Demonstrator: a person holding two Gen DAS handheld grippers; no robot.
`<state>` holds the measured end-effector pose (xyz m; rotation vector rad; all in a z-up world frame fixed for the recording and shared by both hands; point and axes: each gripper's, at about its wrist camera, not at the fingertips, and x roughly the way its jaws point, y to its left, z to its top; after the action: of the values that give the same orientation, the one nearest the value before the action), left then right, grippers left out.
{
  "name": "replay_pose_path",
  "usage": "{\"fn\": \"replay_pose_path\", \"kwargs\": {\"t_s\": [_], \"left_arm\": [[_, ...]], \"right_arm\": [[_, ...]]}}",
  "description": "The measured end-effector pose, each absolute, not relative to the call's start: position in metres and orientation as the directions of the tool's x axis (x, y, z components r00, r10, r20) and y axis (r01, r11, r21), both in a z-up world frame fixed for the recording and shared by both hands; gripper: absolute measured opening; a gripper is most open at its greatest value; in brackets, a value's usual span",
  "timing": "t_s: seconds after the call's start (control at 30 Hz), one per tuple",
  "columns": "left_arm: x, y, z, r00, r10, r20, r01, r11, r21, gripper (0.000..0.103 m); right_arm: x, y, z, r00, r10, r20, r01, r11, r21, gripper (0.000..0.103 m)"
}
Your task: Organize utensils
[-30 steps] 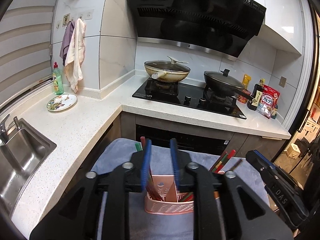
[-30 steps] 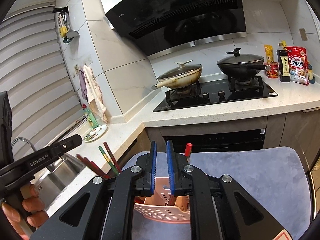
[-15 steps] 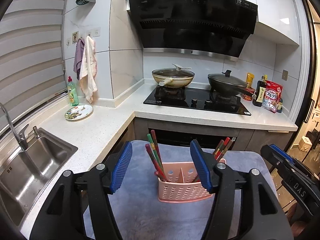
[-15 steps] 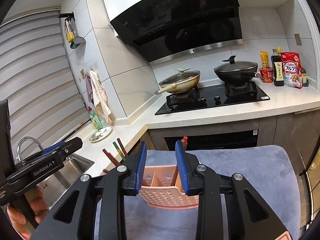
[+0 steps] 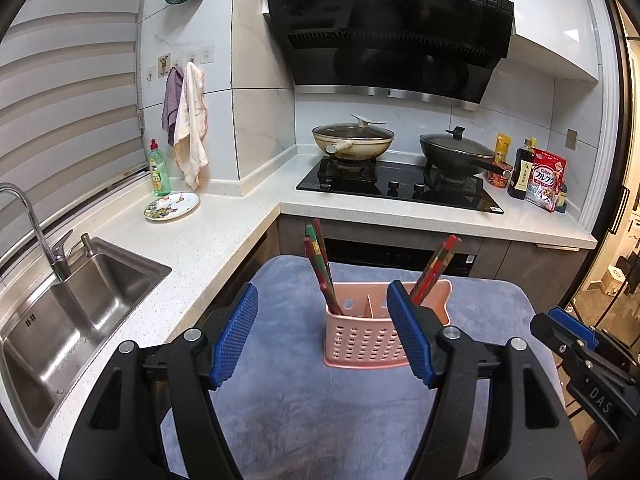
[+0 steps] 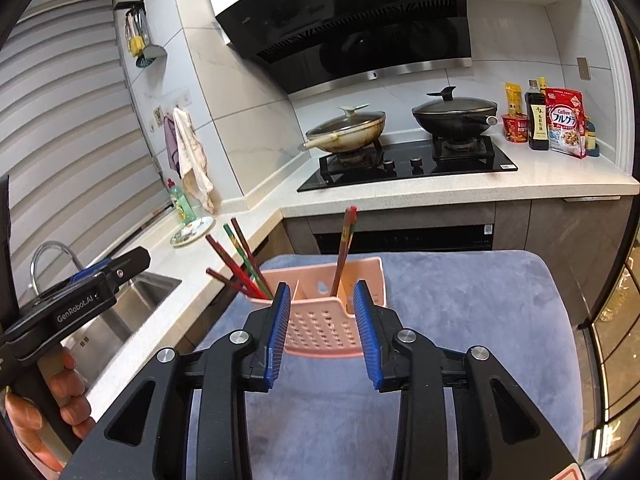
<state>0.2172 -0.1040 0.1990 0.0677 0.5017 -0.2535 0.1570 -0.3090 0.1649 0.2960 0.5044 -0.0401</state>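
A pink perforated utensil holder (image 5: pixel 366 332) stands on a grey-blue mat (image 5: pixel 304 408); it also shows in the right wrist view (image 6: pixel 320 330). Red and green chopsticks (image 5: pixel 320 268) lean in its left compartment and more chopsticks (image 5: pixel 434 270) in its right one. In the right wrist view several chopsticks (image 6: pixel 240 266) lean left and a pair (image 6: pixel 345 248) stands in the middle. My left gripper (image 5: pixel 324 338) is open and empty, held back in front of the holder. My right gripper (image 6: pixel 323 334) is open and empty, close before the holder.
A steel sink (image 5: pixel 60 320) with a tap lies to the left. A patterned plate (image 5: pixel 172 206) and a green soap bottle (image 5: pixel 159 168) stand on the white counter. Two lidded pans (image 5: pixel 352 142) sit on the black hob behind. Bottles and a cereal bag (image 5: pixel 548 184) stand far right.
Both grippers have opened and drawn back and up from the holder. Chopsticks that were between the fingers now stand in the holder.
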Motion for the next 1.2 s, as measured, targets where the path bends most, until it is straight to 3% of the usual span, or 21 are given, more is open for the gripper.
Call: {"fn": "replay_pose_path", "kwargs": {"t_s": [0.23, 0.3, 0.47, 0.73, 0.8, 1.2], "left_arm": [[0.201, -0.104, 0.188, 0.843, -0.206, -0.498, 0.255, 0.966, 0.032, 0.064], [0.196, -0.104, 0.186, 0.843, -0.203, -0.498, 0.254, 0.966, 0.037, 0.065], [0.185, -0.098, 0.179, 0.841, -0.198, -0.504, 0.248, 0.968, 0.034, 0.070], [0.170, -0.091, 0.165, 0.828, -0.188, -0.529, 0.245, 0.969, 0.039, 0.076], [0.167, -0.090, 0.162, 0.825, -0.184, -0.534, 0.245, 0.969, 0.044, 0.076], [0.151, -0.086, 0.143, 0.813, -0.148, -0.563, 0.232, 0.969, 0.080, 0.086]], "right_arm": [[0.139, -0.285, 0.159, 0.850, -0.023, -0.526, 0.120, 0.981, 0.151, 0.032], [0.133, -0.278, 0.158, 0.847, -0.048, -0.530, 0.127, 0.985, 0.114, 0.040], [0.117, -0.262, 0.153, 0.842, -0.089, -0.532, 0.128, 0.991, 0.037, 0.047], [0.102, -0.257, 0.142, 0.824, -0.063, -0.563, 0.126, 0.989, 0.073, 0.049], [0.100, -0.257, 0.140, 0.821, -0.067, -0.567, 0.132, 0.989, 0.074, 0.056], [0.087, -0.259, 0.124, 0.798, -0.099, -0.594, 0.164, 0.985, 0.057, 0.069]]}}
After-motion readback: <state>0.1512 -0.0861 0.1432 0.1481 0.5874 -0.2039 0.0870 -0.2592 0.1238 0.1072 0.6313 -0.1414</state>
